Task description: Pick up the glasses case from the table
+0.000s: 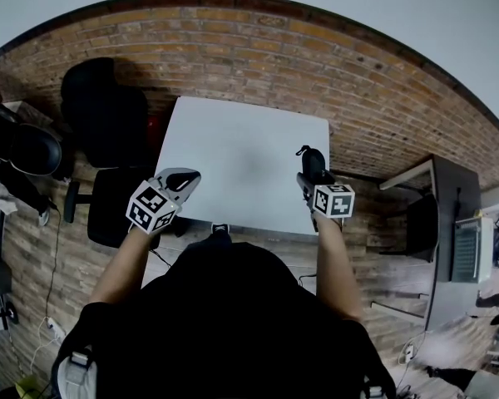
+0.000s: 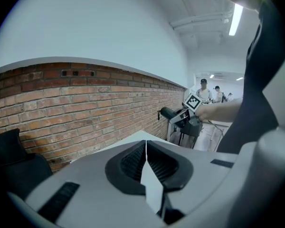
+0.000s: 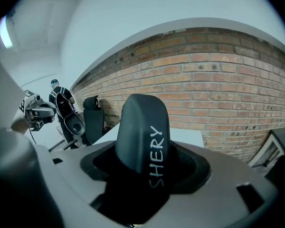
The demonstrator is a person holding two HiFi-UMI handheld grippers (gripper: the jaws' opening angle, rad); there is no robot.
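We hold the case [image 3: 143,127] clamped by one end in our right gripper [image 1: 314,183] above the counter's [image 1: 233,156] right edge, our left gripper [image 1: 183,178] closed and empty by its left edge, so a jolt could lever the smooth case loose.

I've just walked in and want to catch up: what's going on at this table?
A person at a white table has a gripper in each hand. The right gripper is closed on a dark glasses case, which sticks up from between its jaws and is held off the table, so the pick-up looks done. The left gripper is shut with nothing in it, over the table's near left corner.
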